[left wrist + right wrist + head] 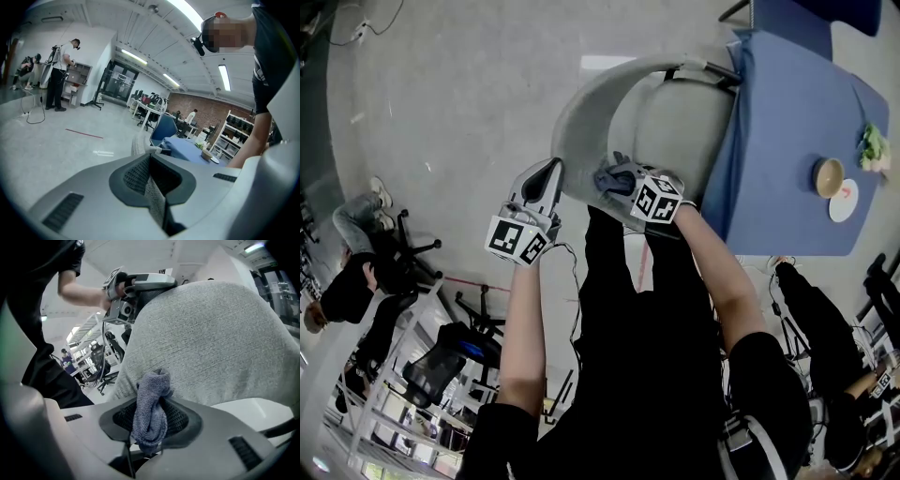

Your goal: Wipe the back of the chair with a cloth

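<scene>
Right gripper (pixel 626 183) is clamped on the blue-grey cloth (pixel 150 411). The cloth is bunched between the jaws and pressed against the grey fabric chair back (pixel 211 333). Left gripper (pixel 546 180) is closed on the chair back's edge, at 9 o'clock of the right gripper in the head view. A blue worktop (pixel 787 141) sits just beside the chair at its 3 o'clock.

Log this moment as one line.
left gripper: shut on chair back edge | right gripper: shut on cloth, cloth against chair back
</scene>
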`<action>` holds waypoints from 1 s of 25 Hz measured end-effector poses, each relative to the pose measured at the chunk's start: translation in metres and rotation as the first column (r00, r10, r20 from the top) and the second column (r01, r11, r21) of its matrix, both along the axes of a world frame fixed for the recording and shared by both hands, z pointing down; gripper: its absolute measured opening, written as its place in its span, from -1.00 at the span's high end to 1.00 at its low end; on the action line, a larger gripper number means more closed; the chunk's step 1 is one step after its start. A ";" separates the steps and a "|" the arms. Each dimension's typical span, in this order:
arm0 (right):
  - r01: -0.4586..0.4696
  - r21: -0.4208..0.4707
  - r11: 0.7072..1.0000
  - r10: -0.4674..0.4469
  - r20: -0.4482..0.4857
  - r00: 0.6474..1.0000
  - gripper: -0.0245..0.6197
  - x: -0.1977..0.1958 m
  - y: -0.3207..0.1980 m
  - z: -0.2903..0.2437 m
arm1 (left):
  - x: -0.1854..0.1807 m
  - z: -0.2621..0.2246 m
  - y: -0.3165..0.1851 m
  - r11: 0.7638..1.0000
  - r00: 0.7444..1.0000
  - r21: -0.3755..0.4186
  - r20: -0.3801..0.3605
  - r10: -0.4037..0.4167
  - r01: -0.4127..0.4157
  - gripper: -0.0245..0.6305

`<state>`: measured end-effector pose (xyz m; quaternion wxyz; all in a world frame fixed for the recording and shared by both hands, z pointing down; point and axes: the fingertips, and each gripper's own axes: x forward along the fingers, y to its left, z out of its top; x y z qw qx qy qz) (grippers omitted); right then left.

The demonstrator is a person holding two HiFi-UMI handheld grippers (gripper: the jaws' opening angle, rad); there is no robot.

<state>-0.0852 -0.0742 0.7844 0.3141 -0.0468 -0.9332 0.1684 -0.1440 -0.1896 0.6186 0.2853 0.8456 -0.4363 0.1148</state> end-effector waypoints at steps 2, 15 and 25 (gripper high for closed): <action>0.030 -0.009 1.000 -0.030 -0.005 1.000 0.46 0.003 0.008 0.002 | 0.000 0.001 0.000 1.000 1.000 0.002 0.004 0.001 -0.001 0.85; 0.214 -0.110 0.971 -0.220 -0.046 0.974 0.47 0.031 0.054 0.014 | 0.000 0.000 0.000 1.000 1.000 0.011 -0.023 -0.020 0.021 0.85; 0.329 -0.230 0.916 -0.355 -0.080 0.931 0.47 0.047 0.069 0.024 | 0.000 0.000 0.000 1.000 0.999 0.019 -0.036 -0.023 0.024 0.85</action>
